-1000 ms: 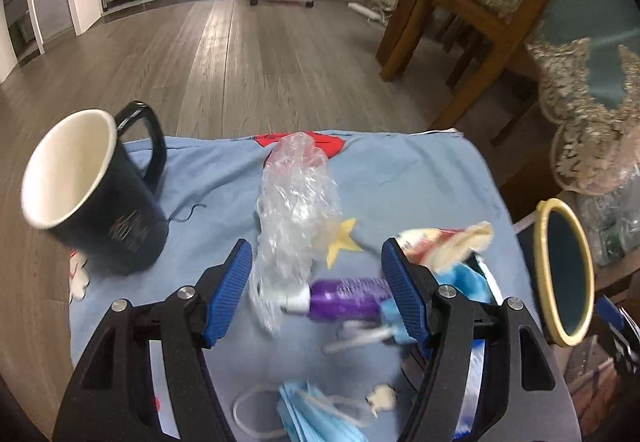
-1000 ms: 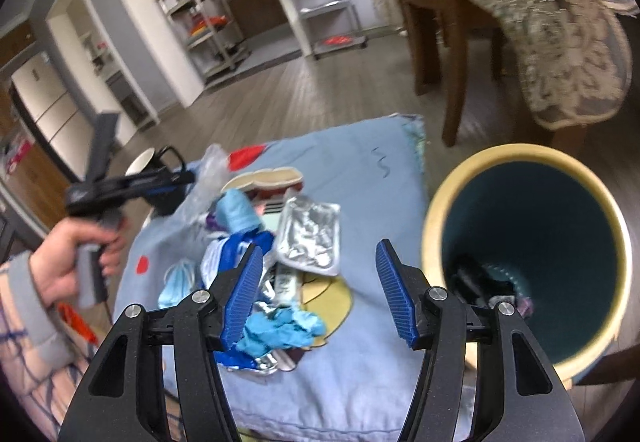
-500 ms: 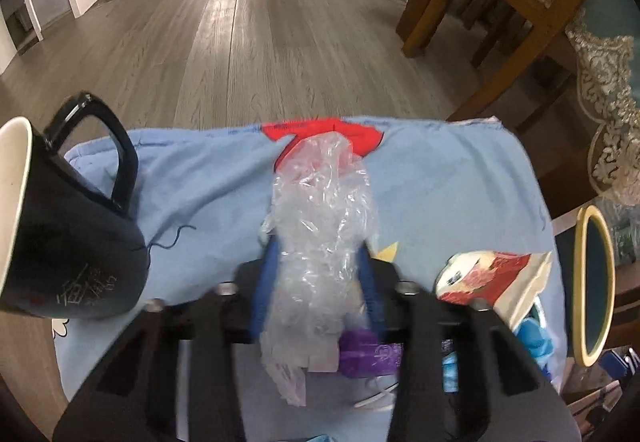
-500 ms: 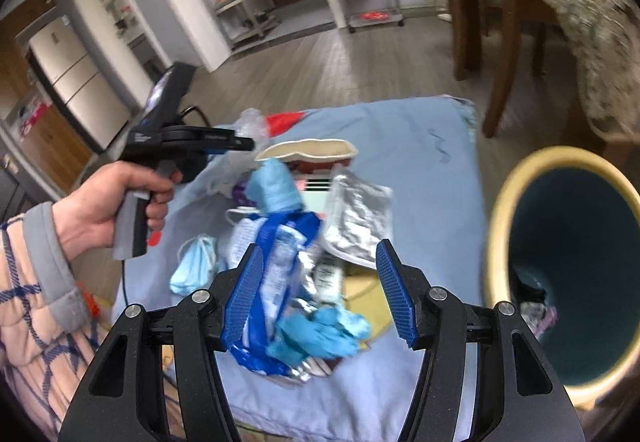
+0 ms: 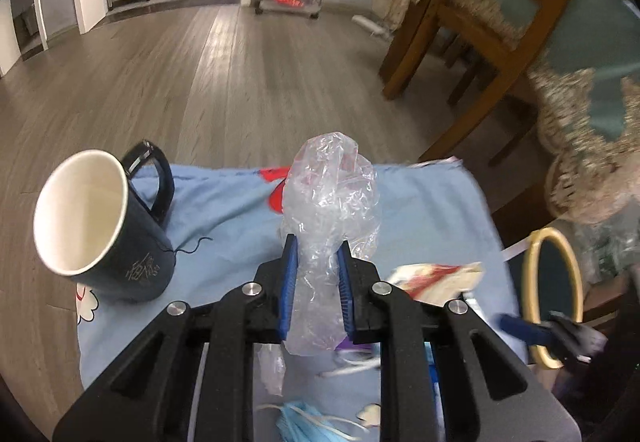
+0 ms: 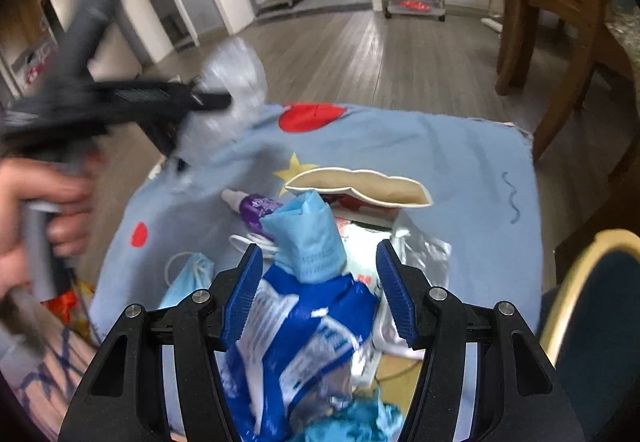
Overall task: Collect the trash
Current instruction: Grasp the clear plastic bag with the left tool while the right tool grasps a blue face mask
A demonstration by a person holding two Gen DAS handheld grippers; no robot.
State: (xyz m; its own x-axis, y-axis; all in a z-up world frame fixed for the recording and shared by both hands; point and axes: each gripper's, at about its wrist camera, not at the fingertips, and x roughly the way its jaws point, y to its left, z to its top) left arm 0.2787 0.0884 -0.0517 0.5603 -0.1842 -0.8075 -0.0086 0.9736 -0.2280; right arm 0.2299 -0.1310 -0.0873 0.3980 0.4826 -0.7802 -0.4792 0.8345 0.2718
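The left gripper point(image 5: 316, 294) has its jaws clamped on a crumpled clear plastic bag point(image 5: 330, 202) above the blue-clothed bench point(image 5: 432, 210), right of a dark mug point(image 5: 104, 226), while the right gripper point(image 6: 320, 294), jaws apart, straddles a blue wrapper point(image 6: 296, 338) left of the yellow-rimmed bin point(image 6: 592, 322).

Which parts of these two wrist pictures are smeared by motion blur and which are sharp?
Left wrist view: clear plastic bag and mug sharp, the right gripper at the edge smeared. Right wrist view: left gripper and hand badly blurred, blue wrapper crisp.
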